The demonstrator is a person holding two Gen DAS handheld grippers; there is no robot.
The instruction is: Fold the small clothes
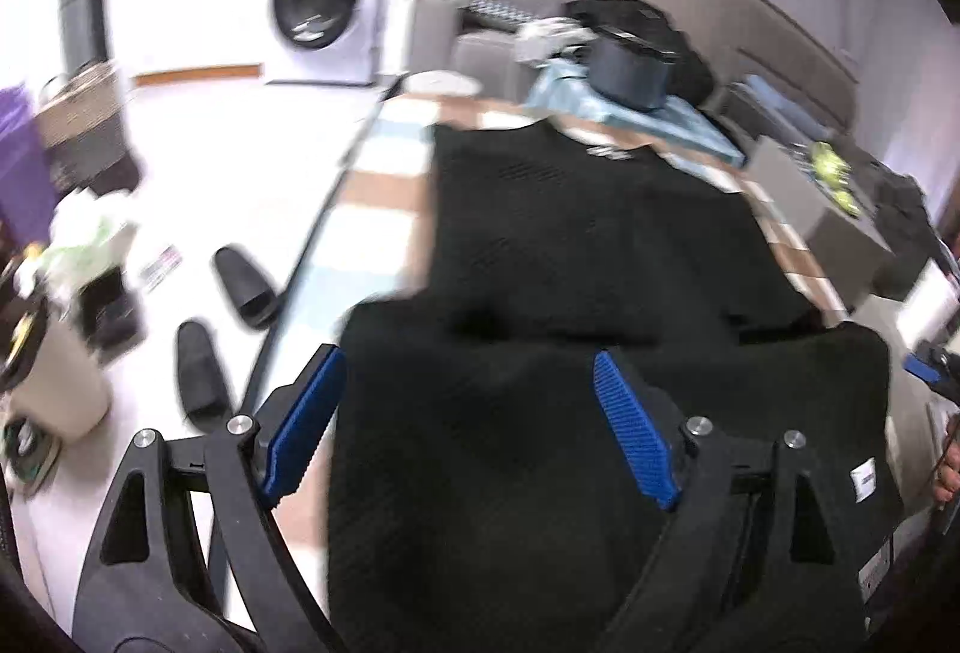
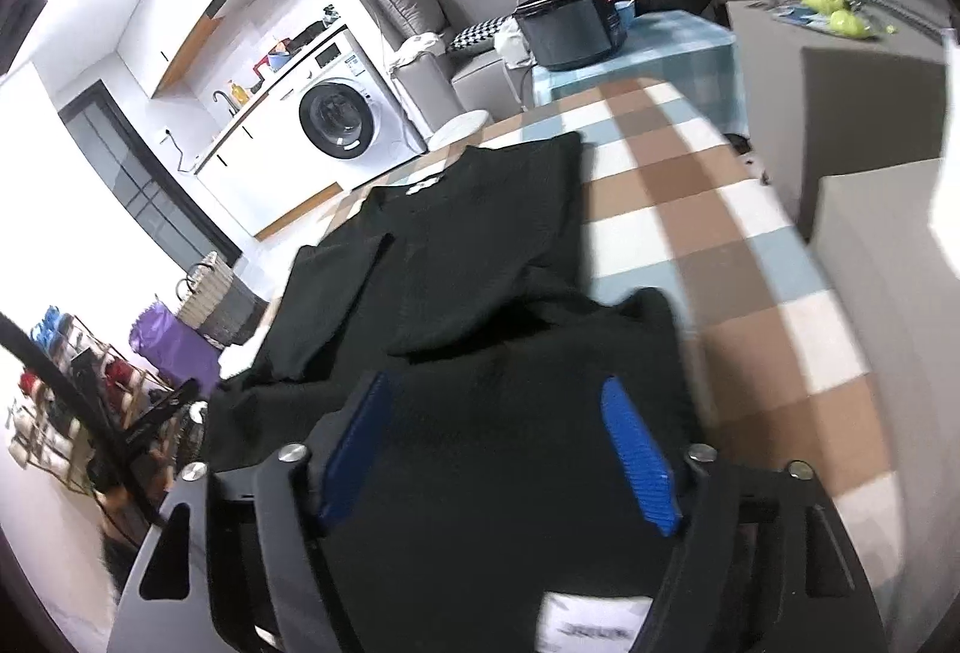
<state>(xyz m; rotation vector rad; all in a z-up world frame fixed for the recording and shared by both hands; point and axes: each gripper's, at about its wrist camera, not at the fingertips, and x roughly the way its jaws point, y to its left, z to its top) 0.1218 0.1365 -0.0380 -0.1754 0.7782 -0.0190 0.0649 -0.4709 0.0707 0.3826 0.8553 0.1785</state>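
Lying flat on the checked table [image 2: 690,185], the black garment [image 1: 576,245] had its lower part doubled up over its middle, collar toward the far end. At far left in the left wrist view, two black slippers [image 1: 246,287] sat on the white floor [image 1: 240,155] beside the table edge, with a washing machine [image 1: 324,5] beyond. The left claw [image 1: 474,419] hovered over the folded hem, blue pads [image 1: 636,437] spread wide and clear of the cloth. The right claw [image 2: 498,449] stood likewise above the fold, pads apart, nothing pinched; a white label [image 2: 594,626] showed between its arms. Farther right, a dark cooker [image 2: 570,35] rested on a pale blue cloth [image 2: 684,47].
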